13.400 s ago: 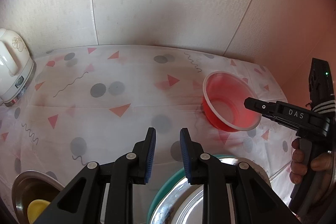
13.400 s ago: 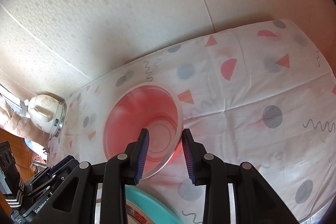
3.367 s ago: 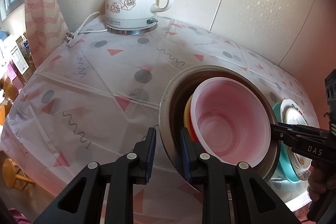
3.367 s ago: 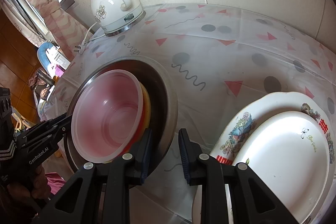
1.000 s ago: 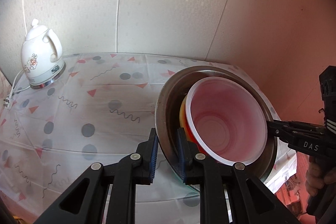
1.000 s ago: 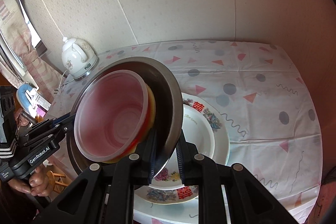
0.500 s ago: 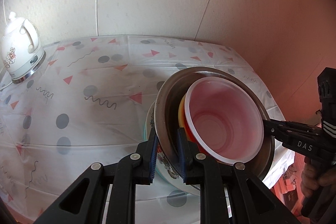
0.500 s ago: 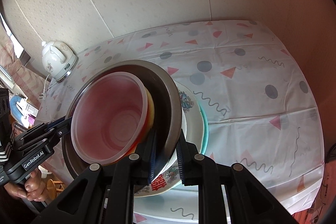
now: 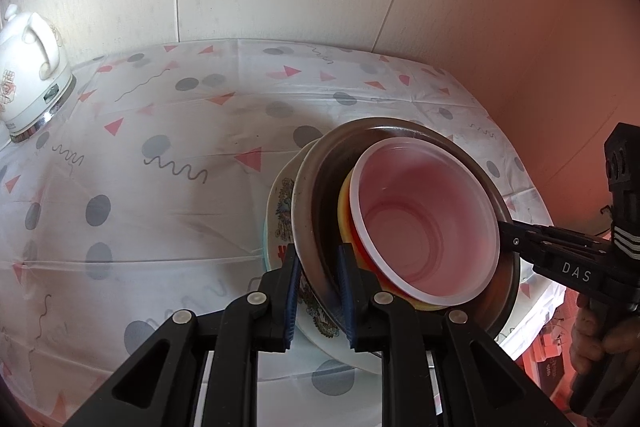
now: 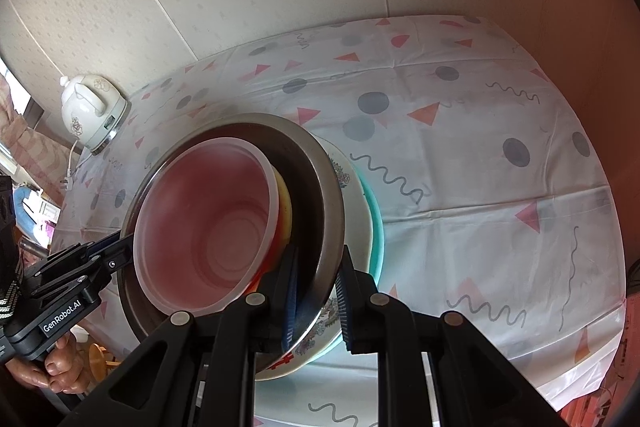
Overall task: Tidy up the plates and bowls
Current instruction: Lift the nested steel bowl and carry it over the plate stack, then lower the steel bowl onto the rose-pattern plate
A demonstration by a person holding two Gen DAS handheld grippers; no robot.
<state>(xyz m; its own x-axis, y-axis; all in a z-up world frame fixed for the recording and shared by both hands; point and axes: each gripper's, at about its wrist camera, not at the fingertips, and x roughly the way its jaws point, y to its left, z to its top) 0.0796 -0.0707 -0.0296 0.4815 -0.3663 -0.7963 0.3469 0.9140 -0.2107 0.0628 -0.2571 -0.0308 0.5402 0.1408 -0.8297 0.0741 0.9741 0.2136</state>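
Steel bowl [image 9: 320,195], tilted and right of centre in the left wrist view, is clamped at opposite rims: left claw [image 9: 318,291] grips the near rim, right claw [image 10: 316,291] the other. Nested inside sit a yellow bowl [image 9: 343,203] and a pink plastic bowl [image 9: 428,227] (innermost). Below lies a patterned plate [image 10: 346,179] on a teal plate [image 10: 376,223], on the cloth-covered bench [image 9: 160,187]. A white kettle [image 9: 28,67] stands at the frame's left edge.

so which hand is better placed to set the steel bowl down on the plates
neither alone, left and right together: the left gripper and right gripper are each shut on opposite sides of the steel bowl rim, above the plates. One letting go would likely tip it.
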